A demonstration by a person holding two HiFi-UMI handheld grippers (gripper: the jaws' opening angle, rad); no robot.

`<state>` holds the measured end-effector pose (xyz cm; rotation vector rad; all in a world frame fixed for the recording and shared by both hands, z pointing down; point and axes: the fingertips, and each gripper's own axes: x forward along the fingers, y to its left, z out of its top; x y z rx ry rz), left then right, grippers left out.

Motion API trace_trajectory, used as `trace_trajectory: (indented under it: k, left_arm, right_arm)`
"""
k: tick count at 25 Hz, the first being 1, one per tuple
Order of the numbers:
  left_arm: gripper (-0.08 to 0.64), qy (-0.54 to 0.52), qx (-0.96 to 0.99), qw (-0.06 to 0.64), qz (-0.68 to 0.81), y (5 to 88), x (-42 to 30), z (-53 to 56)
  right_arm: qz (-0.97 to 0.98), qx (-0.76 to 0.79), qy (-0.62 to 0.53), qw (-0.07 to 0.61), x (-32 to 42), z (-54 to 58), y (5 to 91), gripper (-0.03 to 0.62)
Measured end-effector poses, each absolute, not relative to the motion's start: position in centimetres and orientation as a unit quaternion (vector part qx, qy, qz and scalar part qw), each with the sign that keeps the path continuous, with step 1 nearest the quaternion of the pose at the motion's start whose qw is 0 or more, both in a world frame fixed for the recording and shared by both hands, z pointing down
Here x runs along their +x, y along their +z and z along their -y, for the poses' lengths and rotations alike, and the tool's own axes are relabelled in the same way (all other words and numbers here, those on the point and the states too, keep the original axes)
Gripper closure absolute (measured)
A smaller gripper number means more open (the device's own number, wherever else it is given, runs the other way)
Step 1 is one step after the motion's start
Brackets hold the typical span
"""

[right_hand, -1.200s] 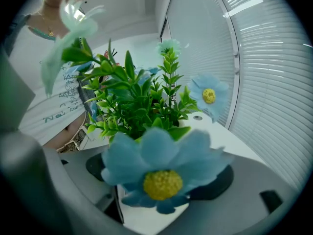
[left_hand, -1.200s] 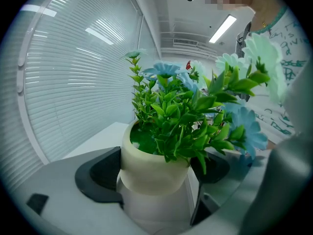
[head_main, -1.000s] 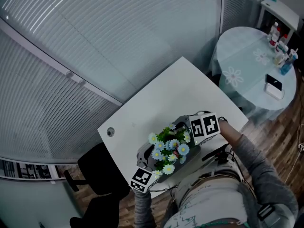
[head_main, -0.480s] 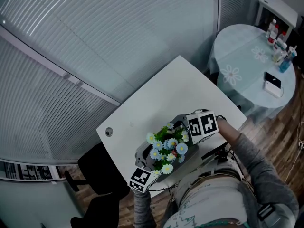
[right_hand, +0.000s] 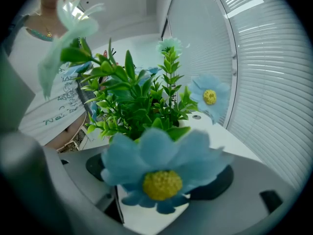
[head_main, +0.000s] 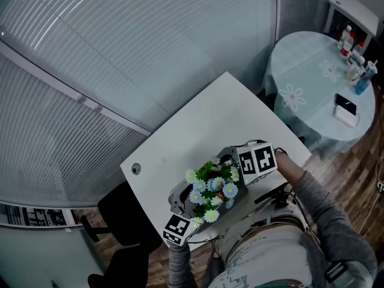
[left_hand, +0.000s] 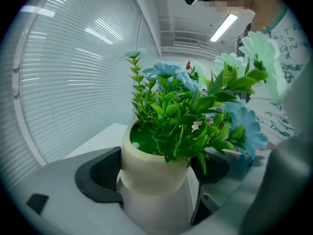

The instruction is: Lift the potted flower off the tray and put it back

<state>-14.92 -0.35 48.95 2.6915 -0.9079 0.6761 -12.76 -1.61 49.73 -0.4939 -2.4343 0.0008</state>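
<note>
Right now the potted flower (head_main: 211, 186) is upright, stems pointing straight up, over the near end of the white bench (head_main: 198, 119). The left hand-held gripper (left_hand: 157, 175) clasps its cream pot. The right hand-held gripper (right_hand: 156, 177) has its jaws apart round the plant, where a blue bloom hides any contact; a black chair (head_main: 123, 212) stands beside the bench.

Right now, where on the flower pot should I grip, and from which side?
Grip the cream pot on its round wall under the rim, level from the side, as the left gripper does. Its leaves and flowers crowd the top, blocking a grasp from above.
</note>
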Motion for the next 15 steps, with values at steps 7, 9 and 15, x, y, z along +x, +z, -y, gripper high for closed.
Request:
trace_trajectory:
  k: [7,9,15]
  left_arm:
    - [0.117,0.230,0.918,0.104,0.305,48.9,-13.0,2.1]
    - [0.117,0.233,0.918,0.101,0.304,48.9,-12.4,2.6]
    - [0.117,0.236,0.919,0.101,0.300,49.2,-10.2,3.7]
  right_arm:
    - [0.926,-0.183,-0.004,0.329,-10.9,3.3,49.6,0.216]
    - [0.927,-0.181,-0.003,0.329,-10.3,3.7,49.7,0.216]
    - [0.927,-0.178,-0.004,0.330,-8.0,4.8,49.9,0.216]
